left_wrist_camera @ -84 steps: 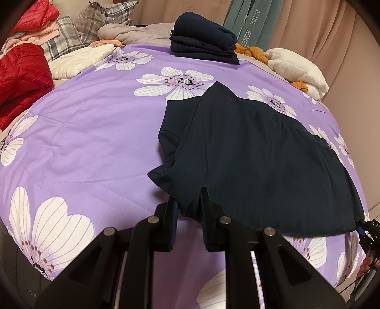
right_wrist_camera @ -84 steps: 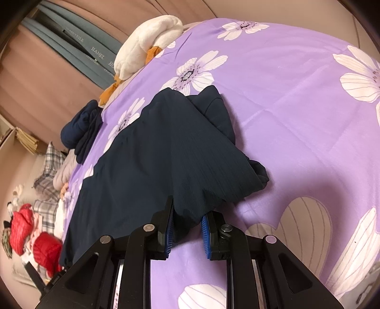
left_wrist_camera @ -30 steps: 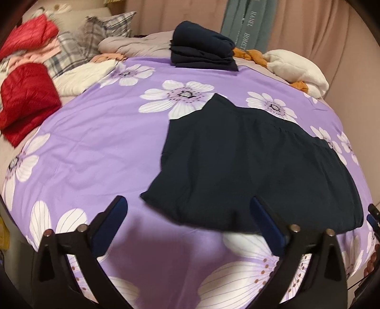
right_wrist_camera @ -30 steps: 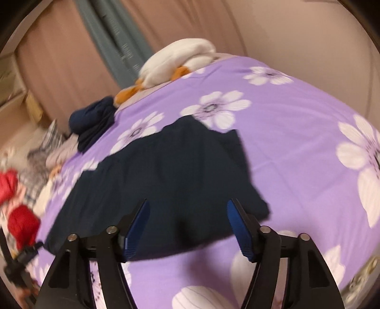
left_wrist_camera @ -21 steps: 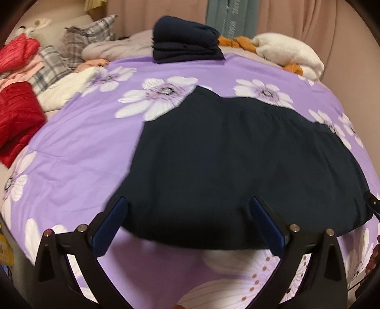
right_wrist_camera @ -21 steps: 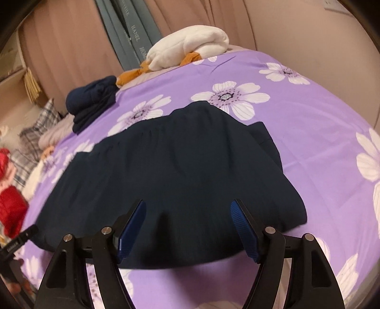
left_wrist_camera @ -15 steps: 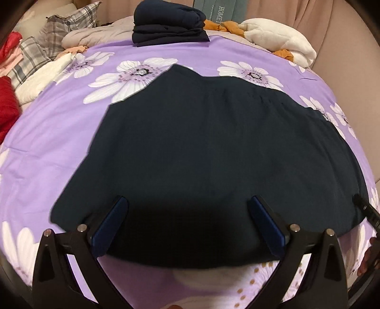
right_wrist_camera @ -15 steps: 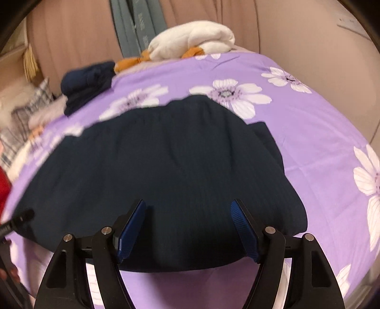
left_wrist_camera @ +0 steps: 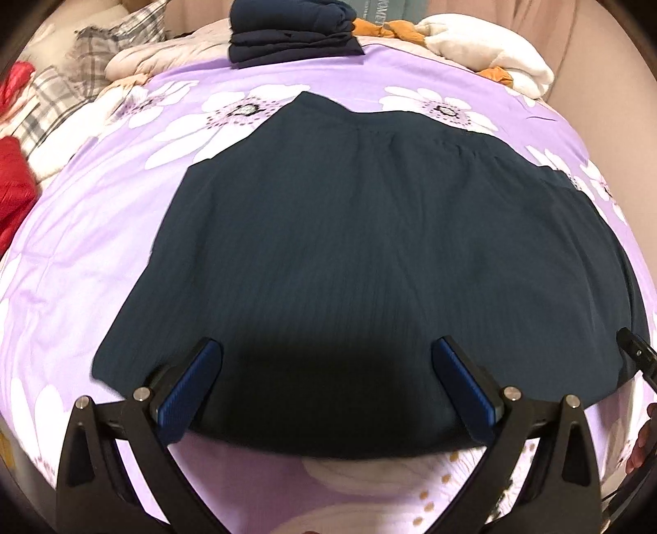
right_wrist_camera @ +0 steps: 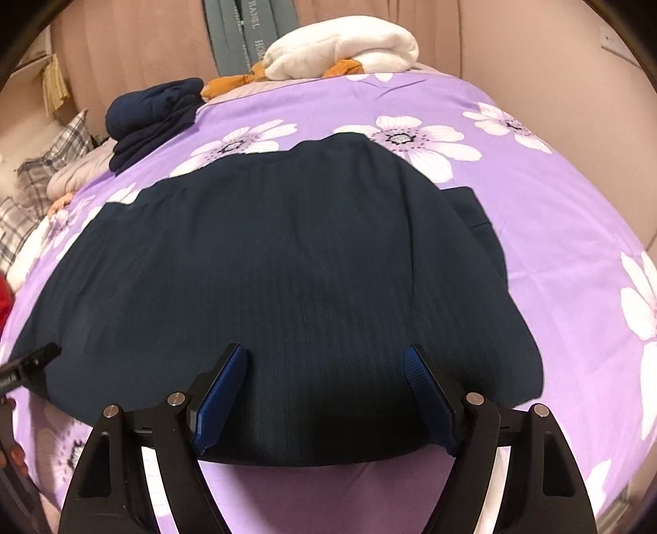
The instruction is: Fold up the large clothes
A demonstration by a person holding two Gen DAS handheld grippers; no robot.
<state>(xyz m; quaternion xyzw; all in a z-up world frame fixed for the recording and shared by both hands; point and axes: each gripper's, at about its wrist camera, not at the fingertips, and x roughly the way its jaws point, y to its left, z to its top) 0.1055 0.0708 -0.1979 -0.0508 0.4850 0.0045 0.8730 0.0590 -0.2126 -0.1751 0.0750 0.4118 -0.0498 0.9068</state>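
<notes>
Across the middle of the purple floral bedspread [left_wrist_camera: 98, 213], spread flat and dark: the navy garment [left_wrist_camera: 369, 230], its near hem just short of the bed's front edge, its far waistband pointing toward the folded navy stack [left_wrist_camera: 287, 37] at the head of the bed. Changed within the last few seconds: both near corners, pinched shut and tugged less than three seconds back, now let go, and both cameras swung inward from the corners to the middle of that hem, so the cloth fills each view. Meaning, by judgement: smoothing stage done, garment lying squared and ready for its first fold (one sleeve or side panel peeking out at the right edge in the right wrist view, not yet tucked). Hovering low over the near hem, level and pointed toward the stack: left gripper [left_wrist_camera: 328, 386], jaws wide apart and empty, blue pads straddling dark fabric. Alongside, to its right over the same hem: right gripper [right_wrist_camera: 324, 390], likewise spread and holding nothing, tilted a little downward.
</notes>
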